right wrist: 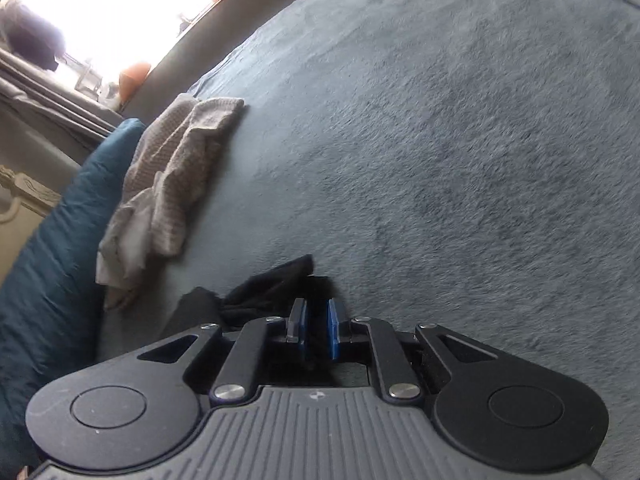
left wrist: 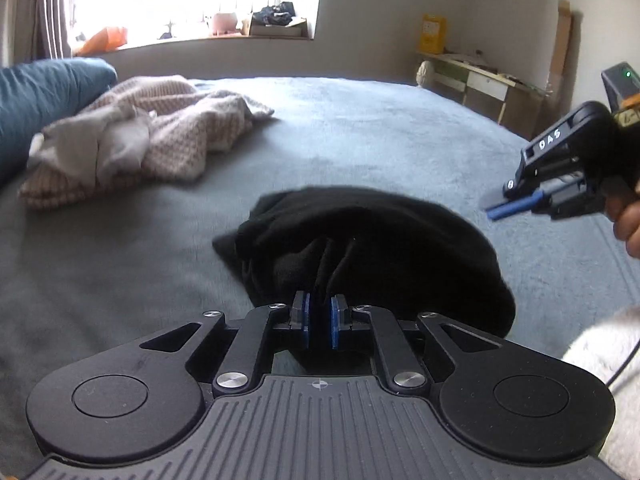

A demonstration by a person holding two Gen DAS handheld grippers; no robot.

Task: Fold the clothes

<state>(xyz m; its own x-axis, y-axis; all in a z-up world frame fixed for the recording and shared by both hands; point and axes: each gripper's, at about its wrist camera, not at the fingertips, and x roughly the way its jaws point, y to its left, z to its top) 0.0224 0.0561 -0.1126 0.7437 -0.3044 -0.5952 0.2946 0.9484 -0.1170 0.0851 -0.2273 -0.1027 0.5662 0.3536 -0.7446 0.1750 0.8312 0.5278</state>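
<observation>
A black garment [left wrist: 360,248] lies bunched on the grey-blue bed cover [left wrist: 360,128]. My left gripper [left wrist: 319,320] is shut on a fold of the black garment and holds it at the near edge. My right gripper [left wrist: 500,210] shows at the right of the left wrist view, above the bed, apart from the garment. In the right wrist view my right gripper [right wrist: 316,328] has its blue pads close together with nothing clearly between them; the black garment [right wrist: 276,288] lies just beyond and left of it.
A pile of pink knit and white clothes [left wrist: 132,136] lies at the far left of the bed, beside a teal pillow [left wrist: 36,96]. It also shows in the right wrist view [right wrist: 172,184]. A desk [left wrist: 484,80] stands by the far right wall.
</observation>
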